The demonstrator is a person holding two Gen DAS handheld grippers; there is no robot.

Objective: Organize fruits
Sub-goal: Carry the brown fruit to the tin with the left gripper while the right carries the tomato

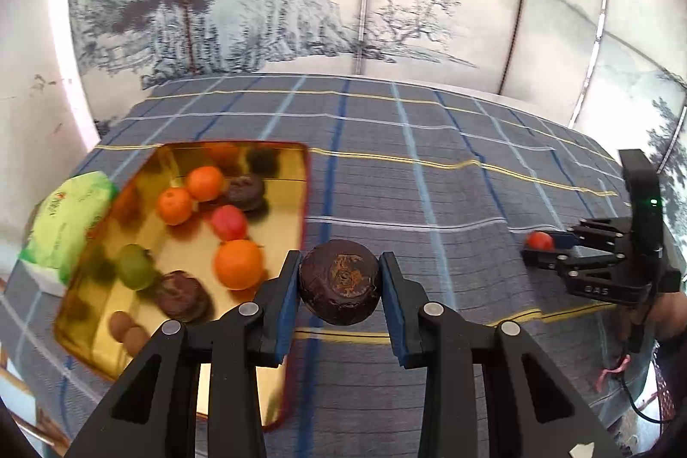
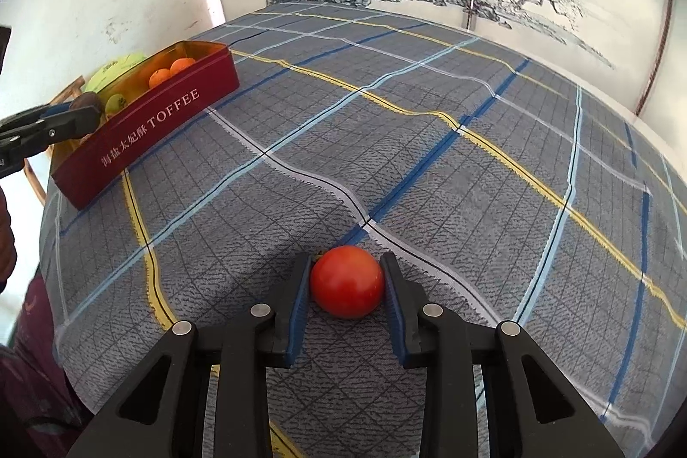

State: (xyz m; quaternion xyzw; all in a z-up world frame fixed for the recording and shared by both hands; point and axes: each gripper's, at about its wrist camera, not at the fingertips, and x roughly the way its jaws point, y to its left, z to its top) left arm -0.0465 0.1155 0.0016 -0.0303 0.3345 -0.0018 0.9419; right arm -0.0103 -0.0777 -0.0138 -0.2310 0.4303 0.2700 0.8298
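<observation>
Left wrist view: the left gripper (image 1: 339, 288) is closed on a dark brown round fruit (image 1: 339, 288), with both blue pads pressed on its sides. The fruit is carried in the air, just beside the right edge of the toffee tin (image 1: 305, 174), not yet over its gold floor. Inside the tin lie three orange fruits, one red fruit (image 1: 229, 222), one green fruit (image 1: 135, 266), two more dark brown ones and some small tan pieces near the close corner. A green packet (image 1: 71, 217) stands beside the tin on its far left side.

Right wrist view: the right gripper (image 2: 347, 284) is closed on a red tomato (image 2: 347, 282). The tomato looks to rest on the checked tablecloth (image 2: 429, 123), between the two pads, which touch its sides. The tin (image 2: 146, 127) is well apart from it, at the left edge of the table.

Between the tomato and the tin the cloth is bare, so this way is free. The right and far parts of the table are bare too. The wall with painted panels stands close behind the far table edge.
</observation>
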